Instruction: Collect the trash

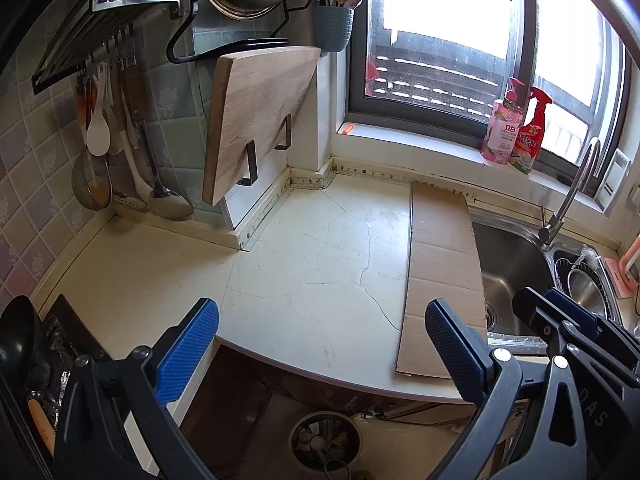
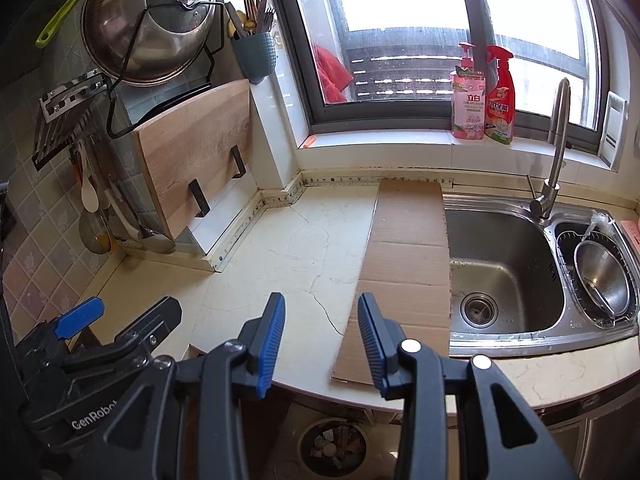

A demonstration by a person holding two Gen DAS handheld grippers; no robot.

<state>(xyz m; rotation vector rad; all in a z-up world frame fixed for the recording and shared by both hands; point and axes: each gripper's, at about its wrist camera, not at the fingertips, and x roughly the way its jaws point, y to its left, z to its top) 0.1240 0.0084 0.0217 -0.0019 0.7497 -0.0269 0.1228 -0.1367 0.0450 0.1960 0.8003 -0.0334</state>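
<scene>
A long flat strip of brown cardboard (image 1: 442,264) (image 2: 408,264) lies on the pale cracked counter (image 1: 312,264) (image 2: 288,264), running from the back wall to the front edge beside the sink. On the floor below the counter edge stands a small round bin (image 1: 325,438) (image 2: 332,446) holding scraps. My left gripper (image 1: 320,312) hovers over the counter's front edge, open wide, nothing between its blue pads. My right gripper (image 2: 322,304) is open to a narrower gap, empty, just left of the cardboard's near end. Each gripper shows in the other's view: the right (image 1: 540,300), the left (image 2: 132,308).
A steel sink (image 2: 552,280) with a tall faucet (image 2: 556,140) lies right of the cardboard, a strainer bowl (image 2: 604,280) in its side basin. Two bottles (image 2: 484,96) stand on the windowsill. A wooden cutting board (image 1: 260,120), hanging utensils (image 1: 104,136) and a pot lid (image 2: 148,24) line the left wall. A black pan (image 1: 18,340) sits at far left.
</scene>
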